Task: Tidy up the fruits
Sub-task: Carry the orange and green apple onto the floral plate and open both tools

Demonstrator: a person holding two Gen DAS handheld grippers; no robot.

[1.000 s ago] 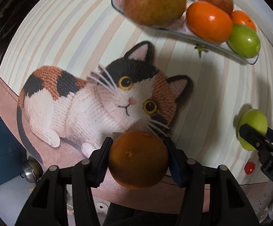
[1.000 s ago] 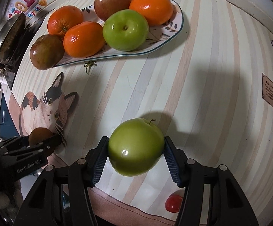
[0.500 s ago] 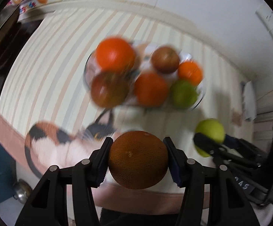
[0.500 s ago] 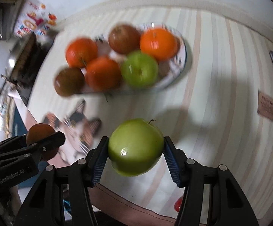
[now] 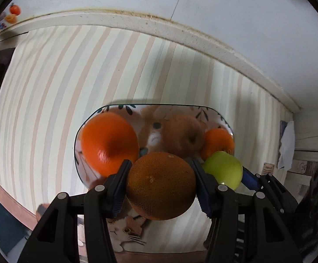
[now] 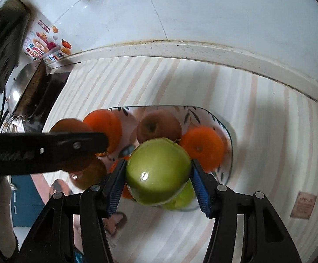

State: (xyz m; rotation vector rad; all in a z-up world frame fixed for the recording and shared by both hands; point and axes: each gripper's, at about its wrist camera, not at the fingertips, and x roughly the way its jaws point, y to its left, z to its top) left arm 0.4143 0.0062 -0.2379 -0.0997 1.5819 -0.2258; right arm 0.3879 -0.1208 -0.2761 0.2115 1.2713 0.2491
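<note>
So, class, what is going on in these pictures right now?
A person holds two tongs, each shut on a fruit. The left tongs grip a dull brownish-orange citrus fruit; the right tongs grip a shiny green apple. Both hang near the oval leaf-patterned plate, which already carries oranges, a brown apple and a green fruit.

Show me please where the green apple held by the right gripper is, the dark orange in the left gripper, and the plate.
green apple (image 6: 158, 171): right wrist view, middle of its glossy front.
dark orange (image 5: 161, 185): left wrist view, centre of its peel.
plate (image 5: 159, 105): left wrist view, far rim.
</note>
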